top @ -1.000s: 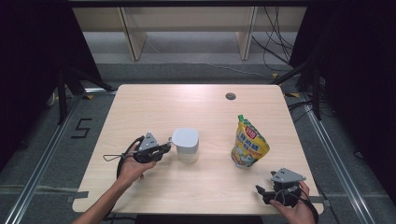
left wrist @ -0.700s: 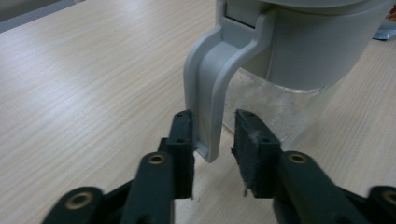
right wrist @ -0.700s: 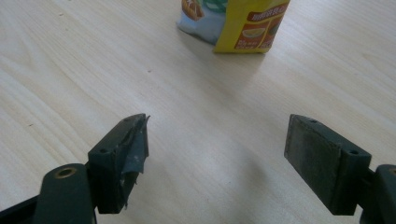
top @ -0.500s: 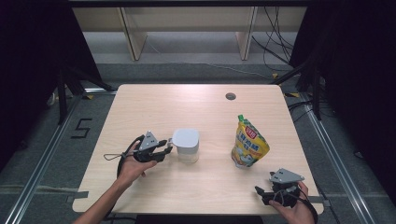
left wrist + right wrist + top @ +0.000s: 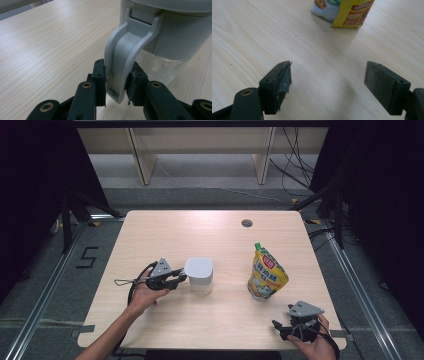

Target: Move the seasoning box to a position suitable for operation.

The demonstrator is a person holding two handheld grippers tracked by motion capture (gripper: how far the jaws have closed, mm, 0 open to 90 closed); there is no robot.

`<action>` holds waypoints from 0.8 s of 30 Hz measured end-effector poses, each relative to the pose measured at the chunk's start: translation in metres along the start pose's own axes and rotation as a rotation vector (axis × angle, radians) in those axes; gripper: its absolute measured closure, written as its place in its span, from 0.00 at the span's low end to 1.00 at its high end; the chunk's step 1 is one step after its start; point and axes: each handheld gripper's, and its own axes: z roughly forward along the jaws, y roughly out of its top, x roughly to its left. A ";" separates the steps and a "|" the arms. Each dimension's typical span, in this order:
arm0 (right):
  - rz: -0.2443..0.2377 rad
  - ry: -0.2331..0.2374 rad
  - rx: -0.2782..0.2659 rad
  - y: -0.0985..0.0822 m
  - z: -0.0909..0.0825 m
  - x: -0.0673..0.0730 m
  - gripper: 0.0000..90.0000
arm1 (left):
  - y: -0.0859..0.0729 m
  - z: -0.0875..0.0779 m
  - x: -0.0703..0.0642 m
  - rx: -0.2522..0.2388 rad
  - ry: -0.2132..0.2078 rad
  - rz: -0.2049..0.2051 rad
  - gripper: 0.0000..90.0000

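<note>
While the white-lidded pitcher is stood upright near the middle of the wooden table, its long axis is kept vertical and its grey handle is pointed toward the person's left side, straight at the left gripper. That handle is seen up close in the left gripper view, running top to bottom from the lid down to a free lower end, with the clear body of the pitcher behind it. The handle is pinched from both sides by the black pads, so it's gripped; the jaws have just been closing a bit further on it. The gripper itself is laid roughly level, aimed sideways at the pitcher, with the left hand wrapped behind it.

Over at the near right corner, the right gripper is held low over the table with its jaws spread wide and nothing between them. A yellow stand-up pouch is stood upright ahead of it, spout up, well apart from the pitcher.
</note>
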 end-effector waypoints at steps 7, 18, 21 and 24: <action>-0.008 0.000 -0.003 0.000 0.000 0.000 0.25 | -0.002 -0.004 -0.003 -0.003 -0.024 -0.004 0.79; -0.010 -0.001 -0.002 0.000 0.000 0.000 0.25 | -0.004 -0.013 -0.024 0.016 -0.051 0.003 0.79; 0.005 0.002 -0.001 0.000 0.000 0.002 0.25 | -0.005 -0.015 -0.028 0.018 -0.057 -0.003 0.79; -0.006 0.003 -0.003 0.000 0.000 0.001 0.25 | -0.006 -0.017 -0.036 0.017 -0.070 0.004 0.79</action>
